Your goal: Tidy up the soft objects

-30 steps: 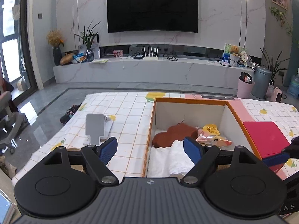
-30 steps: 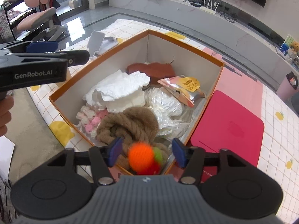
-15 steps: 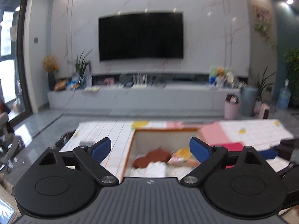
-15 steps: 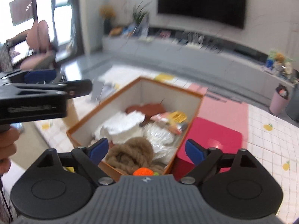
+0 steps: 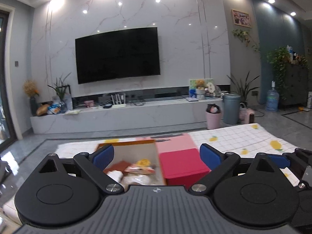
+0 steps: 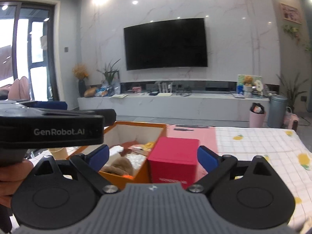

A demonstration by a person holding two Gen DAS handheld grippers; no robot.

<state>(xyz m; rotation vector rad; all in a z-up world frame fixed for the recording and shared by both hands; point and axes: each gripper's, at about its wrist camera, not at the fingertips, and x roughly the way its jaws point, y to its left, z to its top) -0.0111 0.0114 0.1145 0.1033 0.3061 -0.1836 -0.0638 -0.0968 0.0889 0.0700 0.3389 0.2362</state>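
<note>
Two grippers point across the room over a table, both with nothing between their pads. Going left to right in the right wrist view: the left gripper's black body (image 6: 52, 130) juts in from the left edge, held by a hand (image 6: 11, 177) at the lower left. In its own view the left gripper (image 5: 157, 155) stands wide, jaws empty.

Next comes the orange box (image 6: 136, 126), open-topped on the checked tablecloth (image 6: 263, 146). Inside it lie the soft things: a brown woolly bundle (image 6: 119, 165) nearest the camera, a bit of orange ball (image 6: 127, 176) at the near wall, white cloth (image 6: 117, 148), crinkly clear bags (image 6: 136, 157), and a yellow-labelled packet (image 5: 143, 163) toward the back. All of them sit within the box walls; no soft thing shows loose on the cloth.

Just right of the box stands a red box (image 6: 175, 156), close against it; whether they touch I cannot tell. The right gripper (image 6: 153, 157) frames both boxes, its jaws opening and almost fully wide, gripping nothing.

By my reading, the step in hand is the pull-away after a drop into the box, and the sorting looks close to done. The next move likely calls for scanning the table for any leftover soft thing, or resting both tools clear of the box.
</note>
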